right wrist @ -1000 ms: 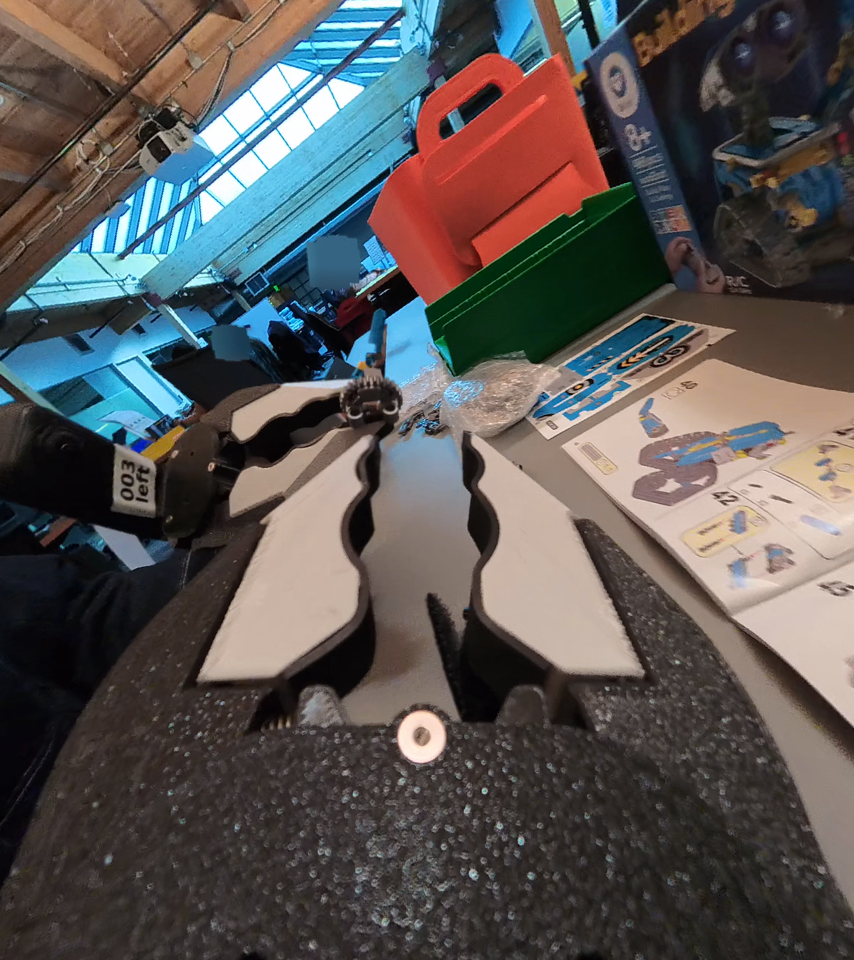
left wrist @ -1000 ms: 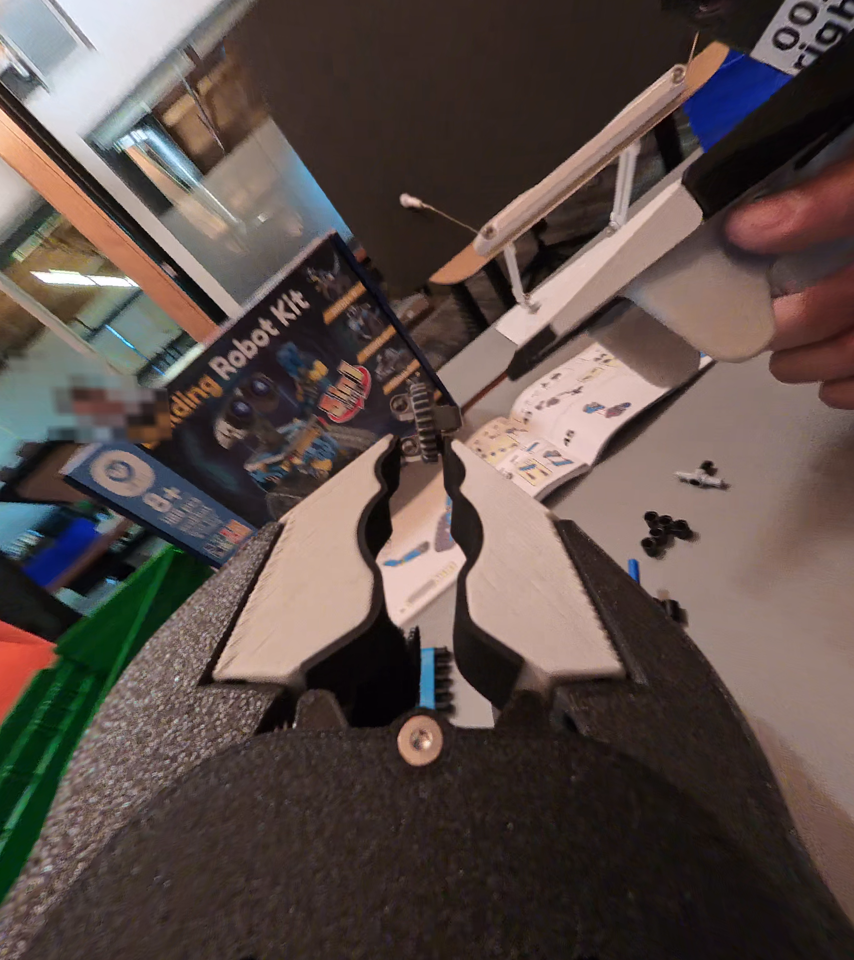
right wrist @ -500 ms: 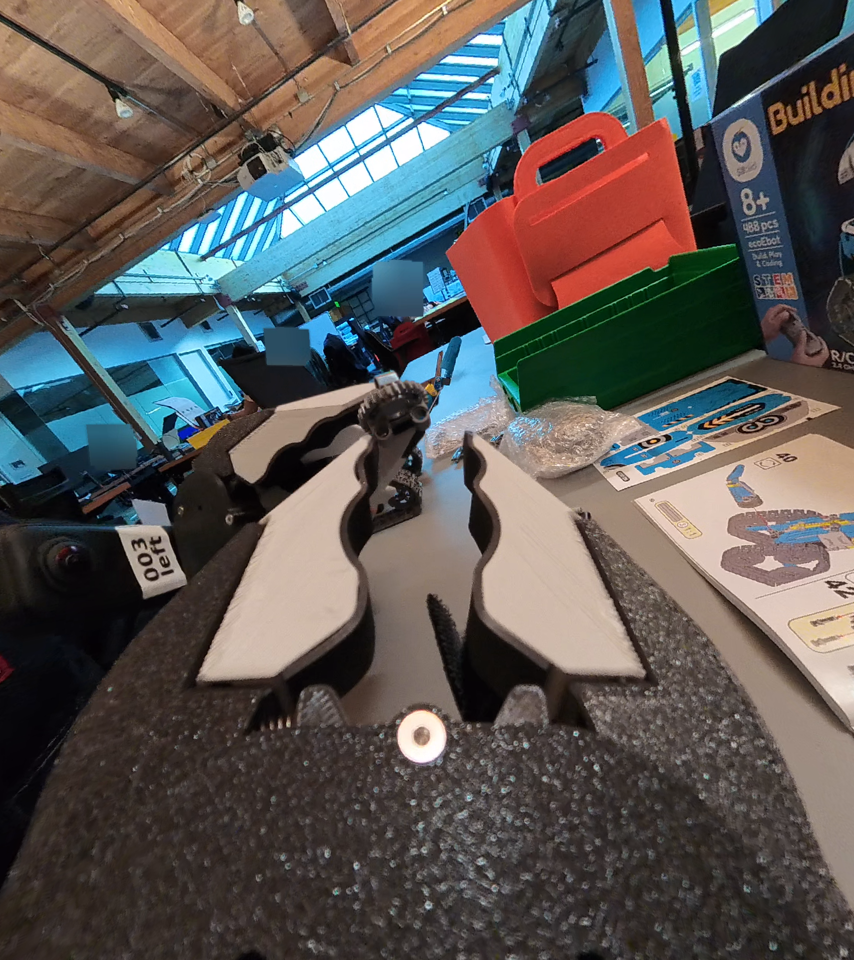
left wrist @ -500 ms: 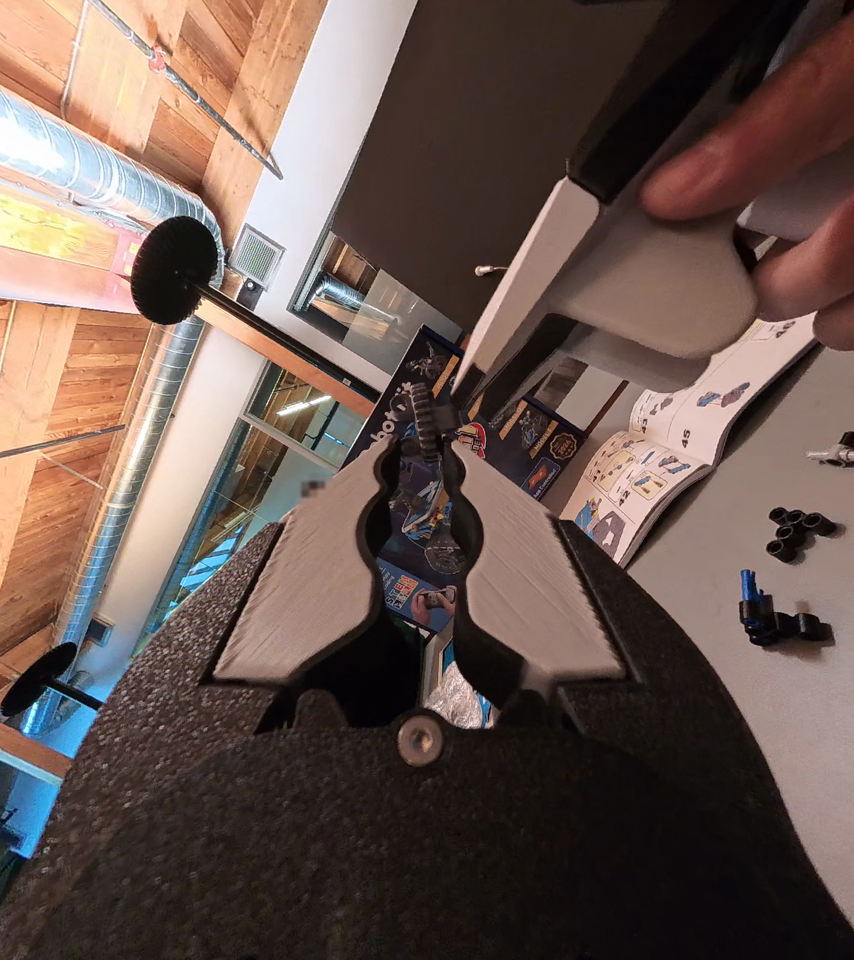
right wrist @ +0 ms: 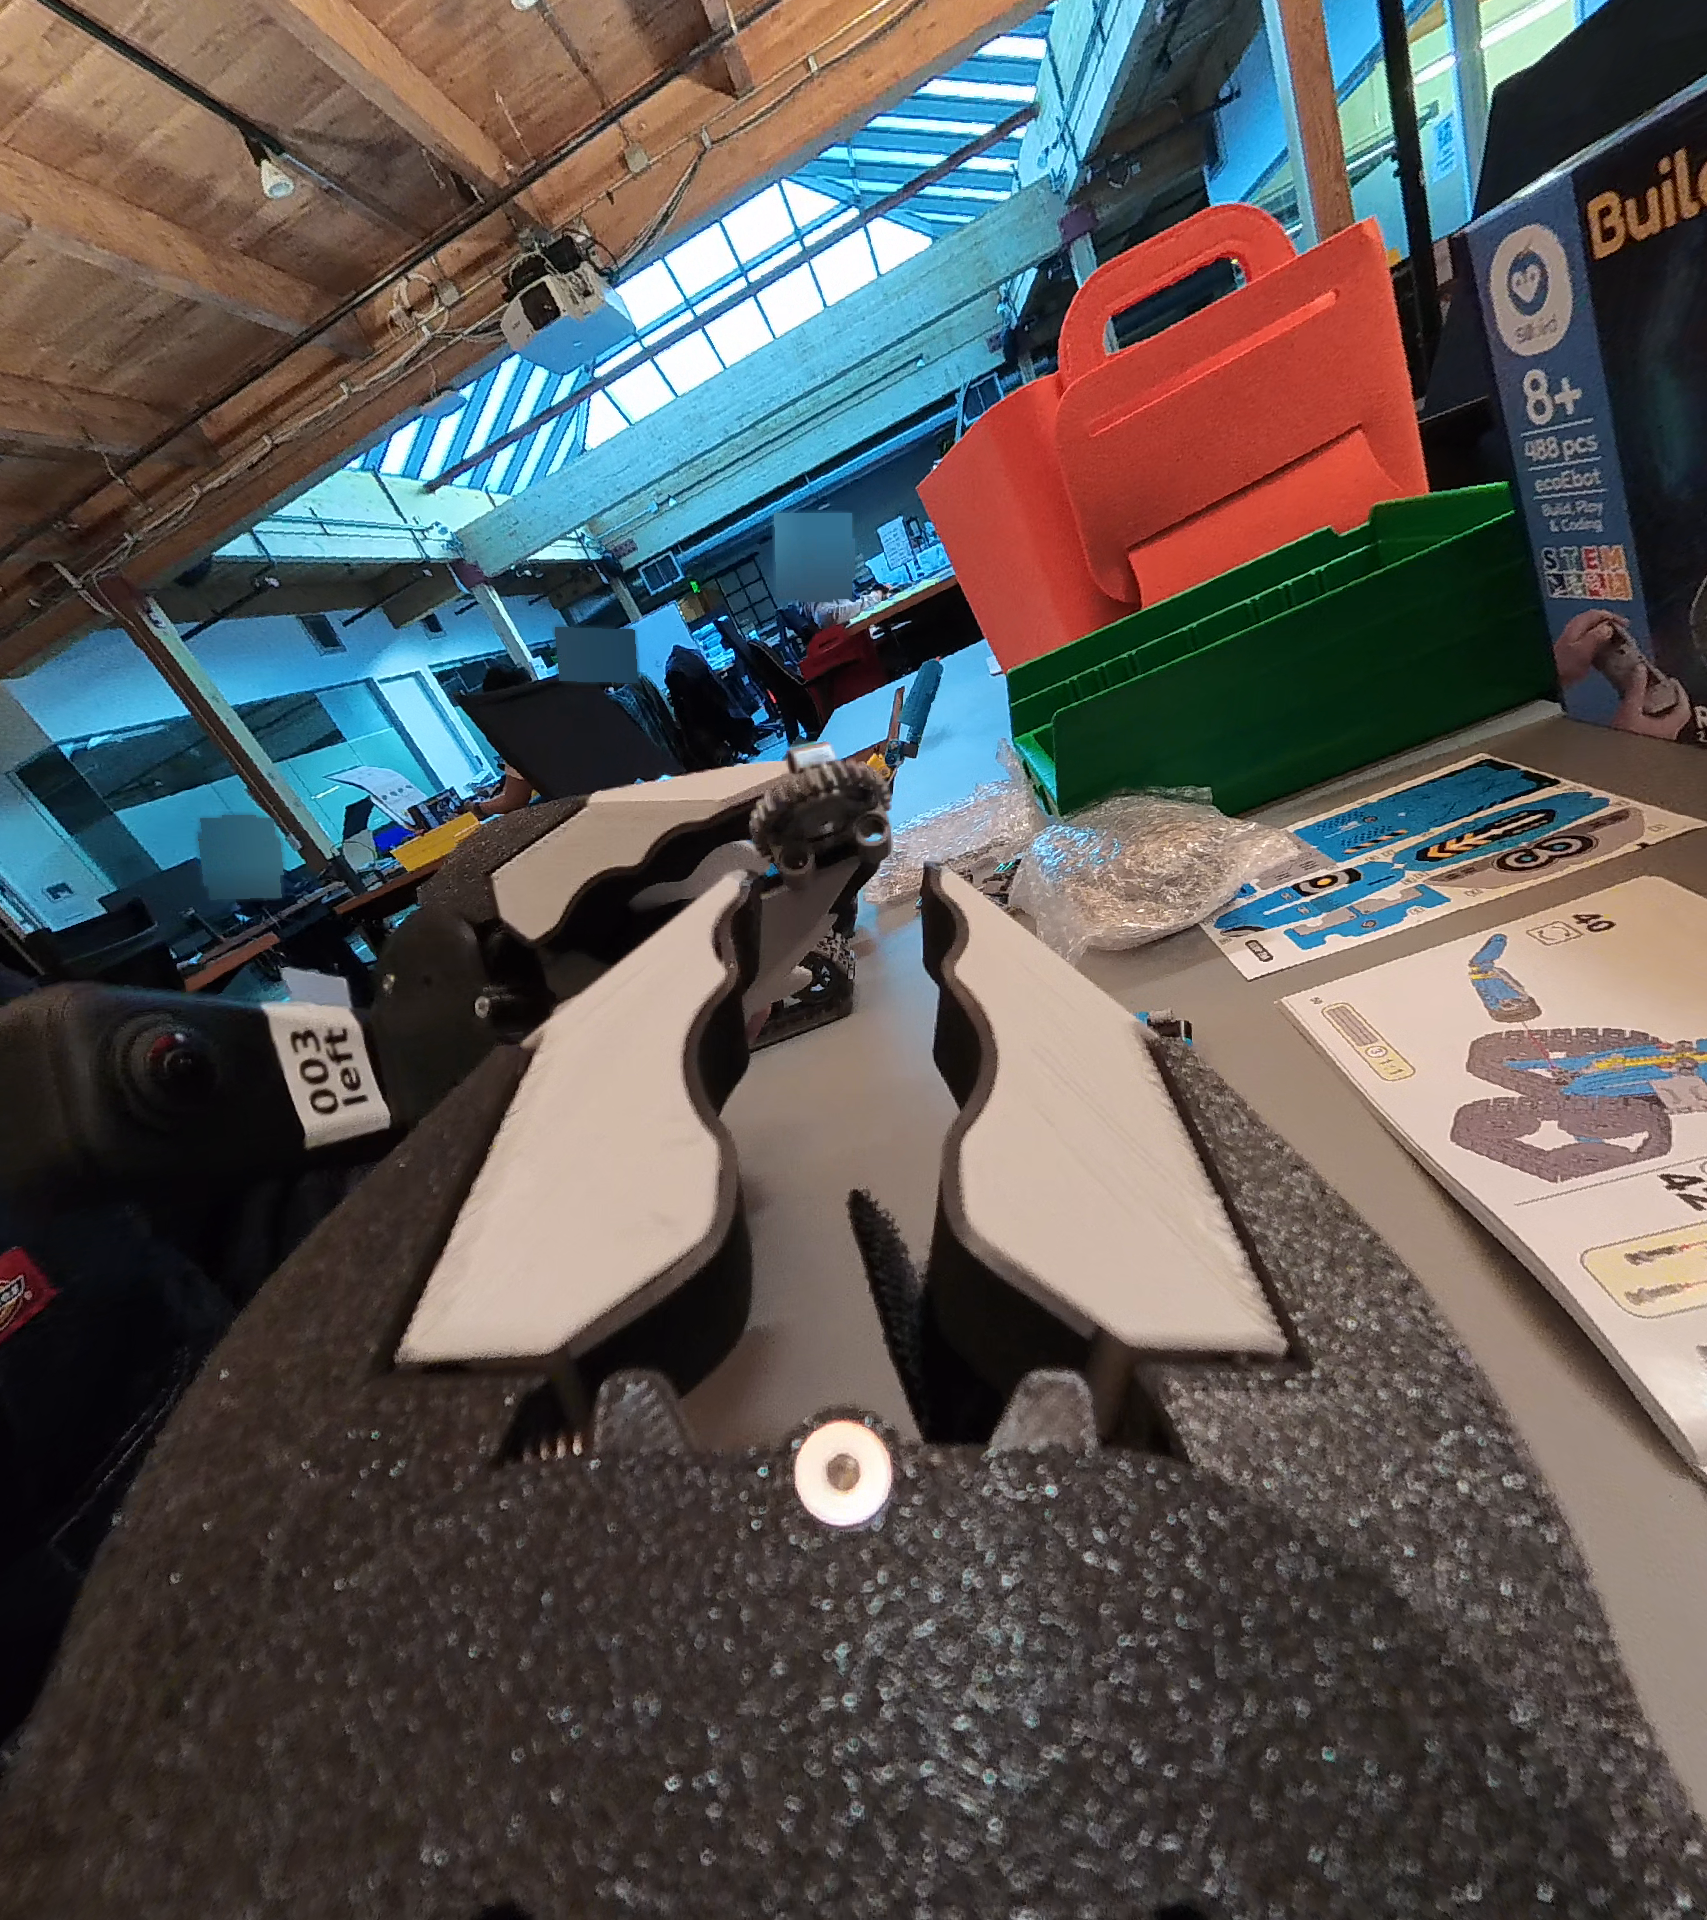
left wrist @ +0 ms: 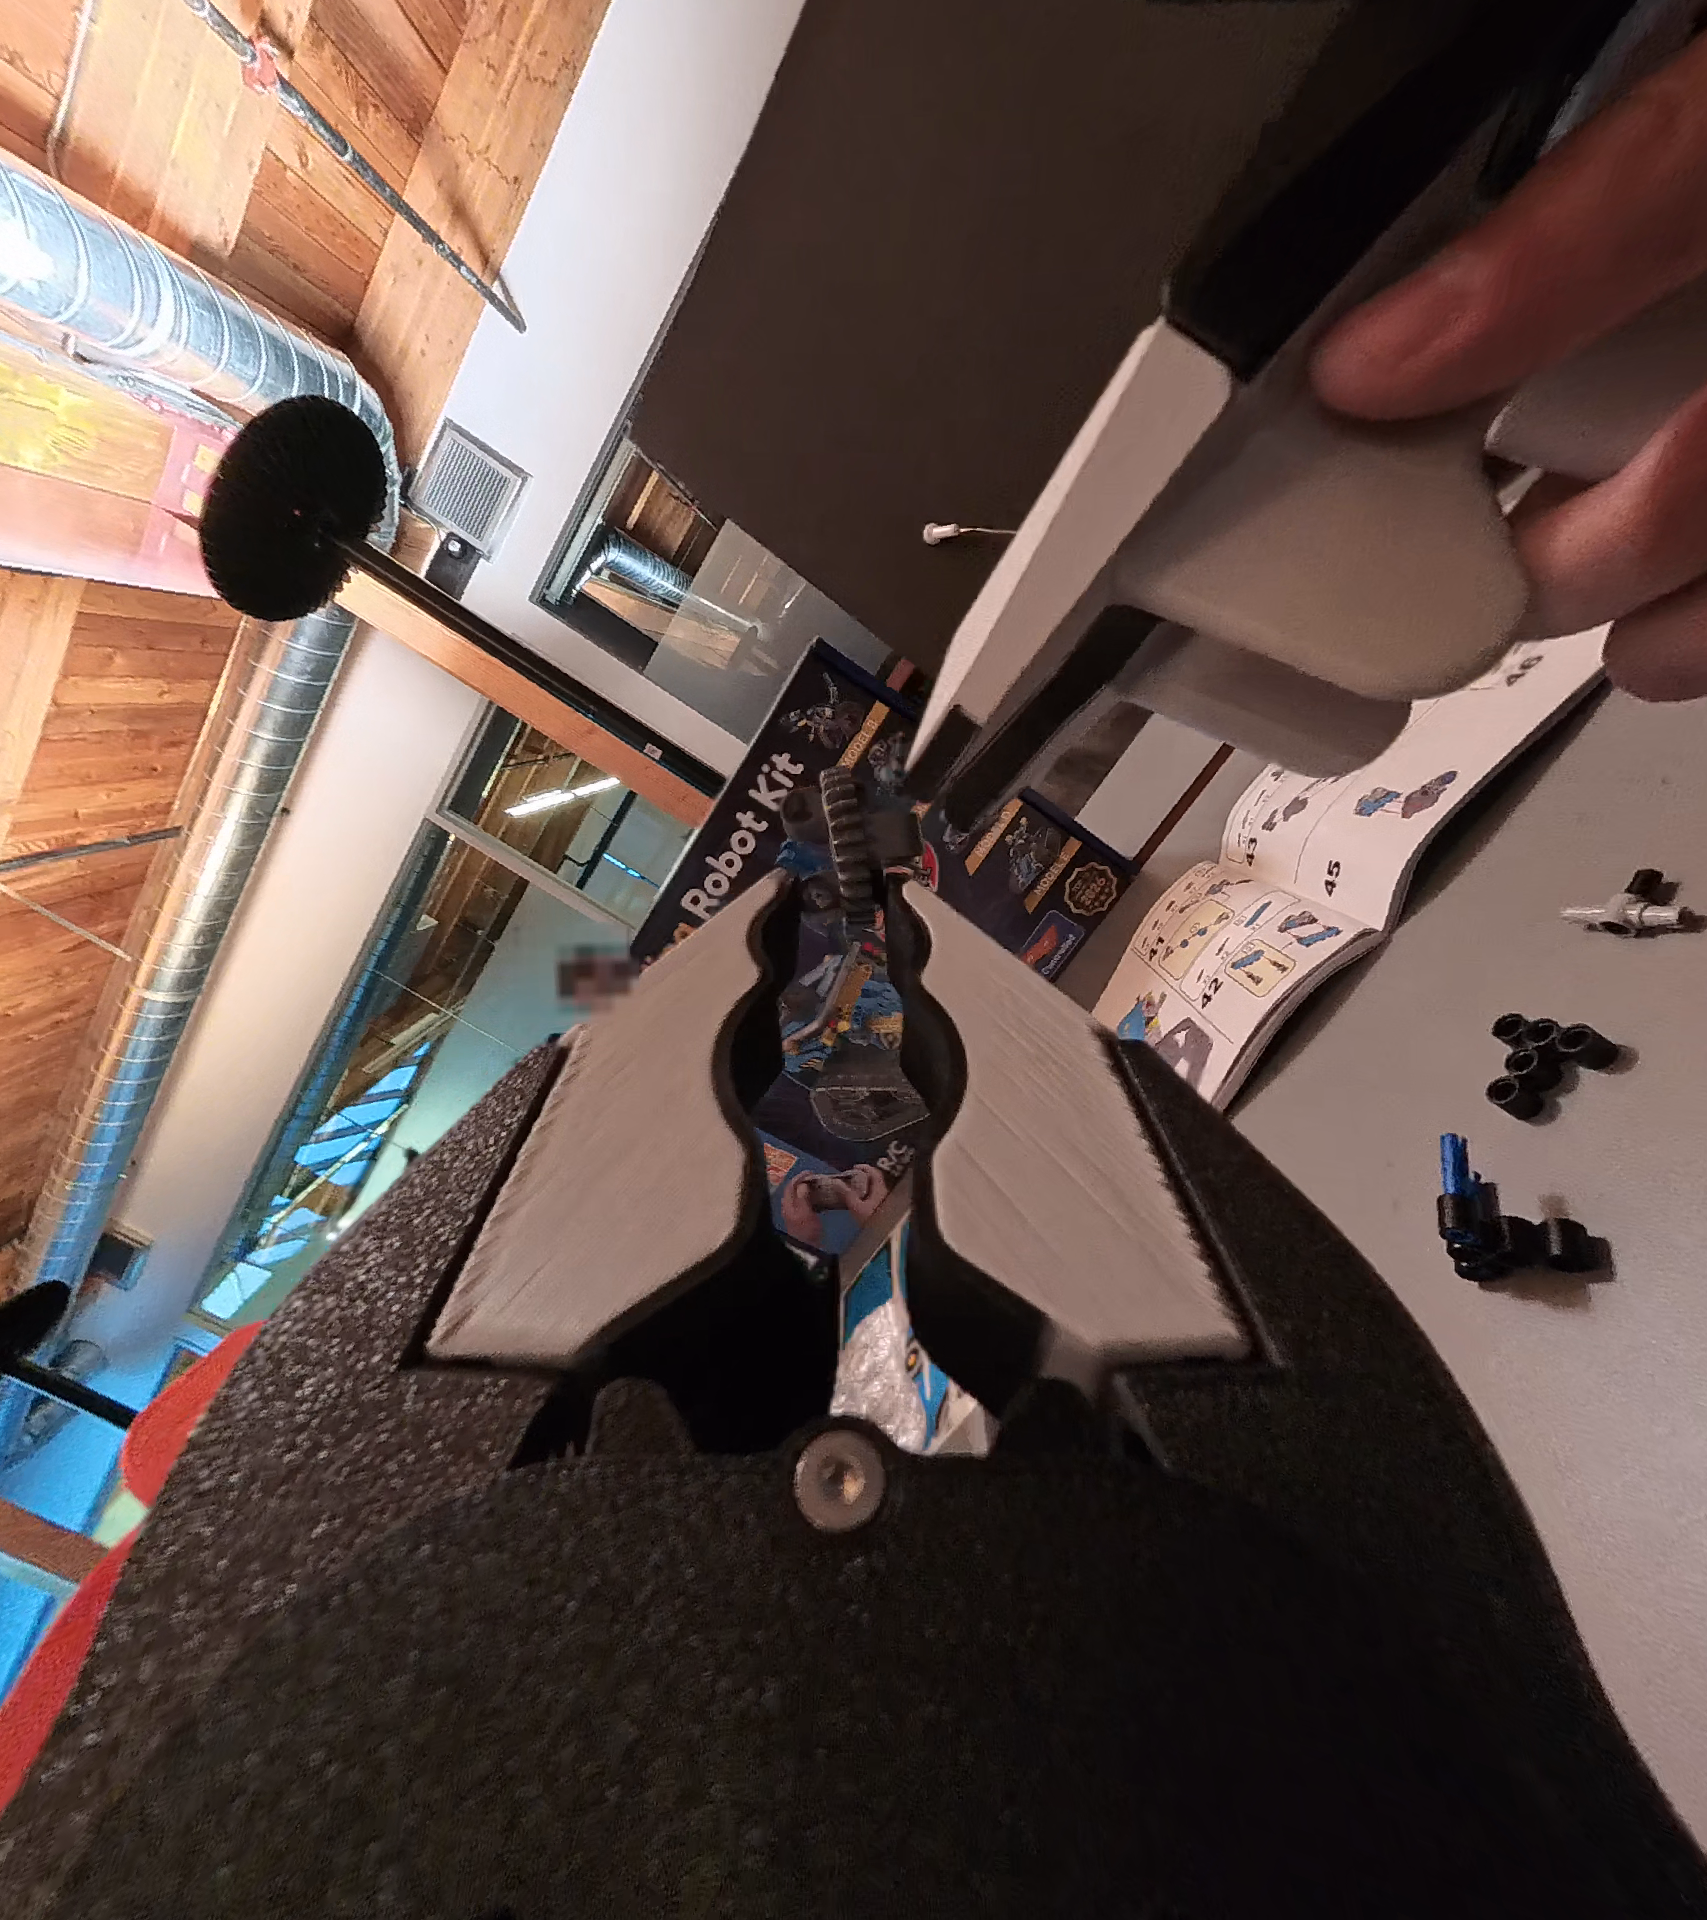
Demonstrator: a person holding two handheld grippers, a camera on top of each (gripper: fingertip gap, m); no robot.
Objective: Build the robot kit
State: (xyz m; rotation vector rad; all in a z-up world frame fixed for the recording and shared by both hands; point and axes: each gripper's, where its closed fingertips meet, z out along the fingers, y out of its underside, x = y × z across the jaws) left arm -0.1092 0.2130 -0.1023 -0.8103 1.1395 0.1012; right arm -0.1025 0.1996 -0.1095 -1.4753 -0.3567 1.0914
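Both wrist views, close and seemingly tilted, share the open booklet point(left wrist: 1275, 935).

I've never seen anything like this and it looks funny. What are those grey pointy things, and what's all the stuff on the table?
Those grey pointy things are the two fingers of a hand-held grabber. A person holds one grabber in each hand, and each has a camera looking along its fingers, so each picture comes from one grabber.

The left gripper is pinching a small black gear piece at its tips, up in the air. You can see it from the side in the other picture too. The right gripper is open and holds nothing.

On the grey table lie an open instruction booklet, a sticker sheet, crinkly plastic bags, little black connector pieces, a green bin and a toy kit box.
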